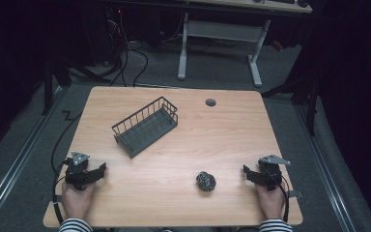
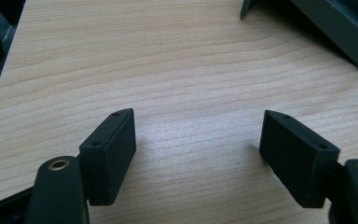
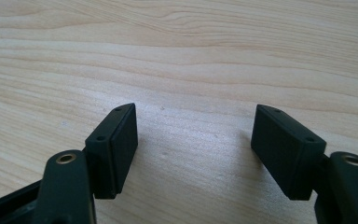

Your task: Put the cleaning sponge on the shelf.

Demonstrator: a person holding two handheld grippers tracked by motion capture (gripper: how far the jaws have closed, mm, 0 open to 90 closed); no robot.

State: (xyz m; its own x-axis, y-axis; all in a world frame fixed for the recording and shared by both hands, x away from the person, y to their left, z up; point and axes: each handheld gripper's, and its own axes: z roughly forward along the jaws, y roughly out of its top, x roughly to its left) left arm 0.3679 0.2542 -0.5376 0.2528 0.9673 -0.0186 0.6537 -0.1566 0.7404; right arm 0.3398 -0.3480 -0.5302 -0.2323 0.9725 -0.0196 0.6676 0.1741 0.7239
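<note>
We hold both grippers low at near table edge, nothing grasped yet. Left gripper [image 1: 98, 170] jaws spread wide over bare light wooden tabletop [image 1: 232, 125]; dark wire basket with solid tray bottom [image 1: 145, 126] sits well ahead of its fingers [image 2: 112, 151]. Right gripper [image 1: 247, 171] jaws likewise wide, empty. Crumpled dark foil-like ball [image 1: 206, 181] lies just beside right fingertips, between our grippers. We judge task unstarted: ball pickup and likely drop into basket remain.

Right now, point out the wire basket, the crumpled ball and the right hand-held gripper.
wire basket [image 1: 125, 127]: high view, on its near-left rim.
crumpled ball [image 1: 206, 181]: high view, on its middle.
right hand-held gripper [image 1: 246, 174]: high view, between its fingertips.
</note>
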